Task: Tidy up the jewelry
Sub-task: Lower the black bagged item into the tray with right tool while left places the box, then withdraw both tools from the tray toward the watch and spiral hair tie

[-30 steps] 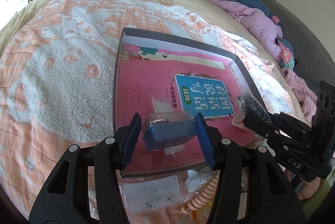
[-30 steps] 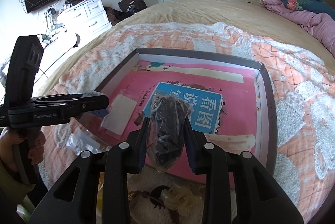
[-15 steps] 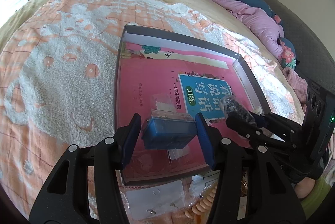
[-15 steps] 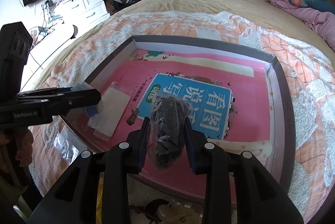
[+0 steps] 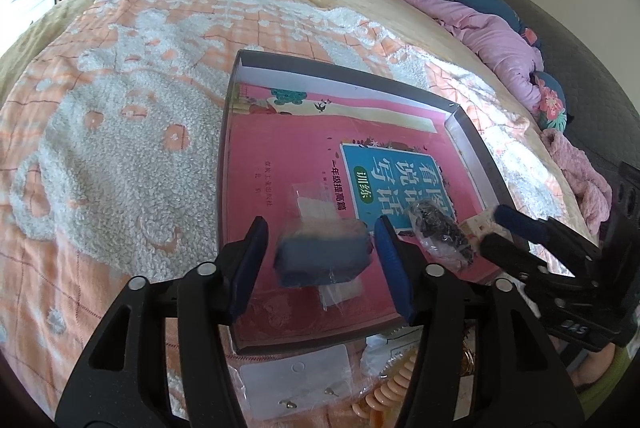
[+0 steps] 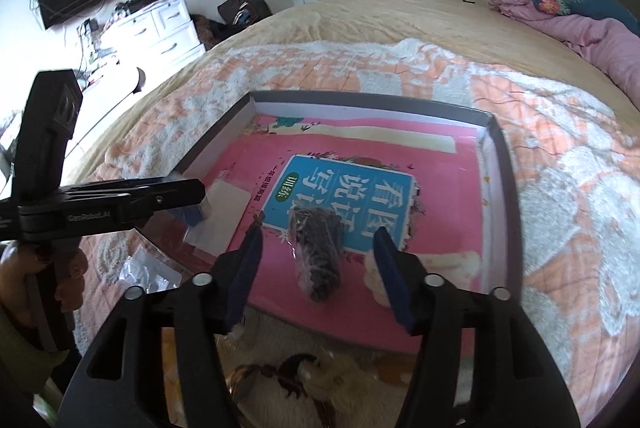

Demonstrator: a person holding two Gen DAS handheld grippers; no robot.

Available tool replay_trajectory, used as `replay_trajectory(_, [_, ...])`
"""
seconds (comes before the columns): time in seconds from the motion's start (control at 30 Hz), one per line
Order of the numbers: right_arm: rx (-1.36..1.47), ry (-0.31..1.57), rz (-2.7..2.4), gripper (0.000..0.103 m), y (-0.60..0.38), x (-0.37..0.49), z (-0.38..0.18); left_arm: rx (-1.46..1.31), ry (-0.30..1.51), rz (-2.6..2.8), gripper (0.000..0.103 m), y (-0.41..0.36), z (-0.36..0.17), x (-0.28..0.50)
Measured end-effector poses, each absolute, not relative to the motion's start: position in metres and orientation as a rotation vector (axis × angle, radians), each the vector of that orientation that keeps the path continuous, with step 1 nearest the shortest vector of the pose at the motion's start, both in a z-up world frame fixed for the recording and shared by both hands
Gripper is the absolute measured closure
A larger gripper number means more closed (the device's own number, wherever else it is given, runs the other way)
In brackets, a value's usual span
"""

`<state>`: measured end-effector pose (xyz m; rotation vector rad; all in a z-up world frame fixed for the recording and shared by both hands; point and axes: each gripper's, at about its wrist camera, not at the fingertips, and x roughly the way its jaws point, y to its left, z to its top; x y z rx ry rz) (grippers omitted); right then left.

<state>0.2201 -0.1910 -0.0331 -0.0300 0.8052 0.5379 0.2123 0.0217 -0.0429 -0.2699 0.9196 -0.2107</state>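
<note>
- The left gripper (image 5: pixel 320 260) is seen with its jaws spread, a gap showing on each side of the small blue jewelry box (image 5: pixel 322 260), so the box is no longer pinched.
- The blue jewelry box is blurred, and whether it already rests on the tray floor cannot be told; its long axis runs across the gap, from one jaw toward the other.
- The right gripper (image 6: pixel 320 272) is also seen with jaws spread, and the dark beaded piece in a clear bag (image 6: pixel 318 252) lies between them on the pink book (image 6: pixel 440 196), touching neither jaw.
- The long axis of the bagged piece runs forward along the fingers, away from the right wrist camera.
- Both items are judged to be lying inside the shallow grey tray (image 6: pixel 500 180) on the bed (image 6: pixel 360 28), the box nearer the left gripper and the bag nearer the right.
- Counted inside the tray: one blue box, one bagged dark piece, one flat clear packet (image 5: pixel 316 204), one pink book.
- Counted outside the near rim: one earring card (image 5: pixel 296 380), and one peach coiled band (image 5: pixel 384 392).
</note>
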Motion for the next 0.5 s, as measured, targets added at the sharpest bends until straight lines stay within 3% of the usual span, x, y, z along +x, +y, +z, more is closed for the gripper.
replay_trajectory(0.27, [-0.01,0.764,0.506,0.027,-0.209,0.203,-0.013,-0.271,0.904,-0.198,0.047,0.023,-0.033,0.206])
replay_trajectory(0.47, [0.019,0.725,0.49,0.016,-0.22,0.191,0.005,-0.275,0.877,-0.188,0.037,0.025,-0.019,0.195])
replay_trajectory(0.5, [0.02,0.72,0.488,0.015,-0.222,0.189,0.007,-0.276,0.871,-0.185,0.029,0.026,-0.016,0.193])
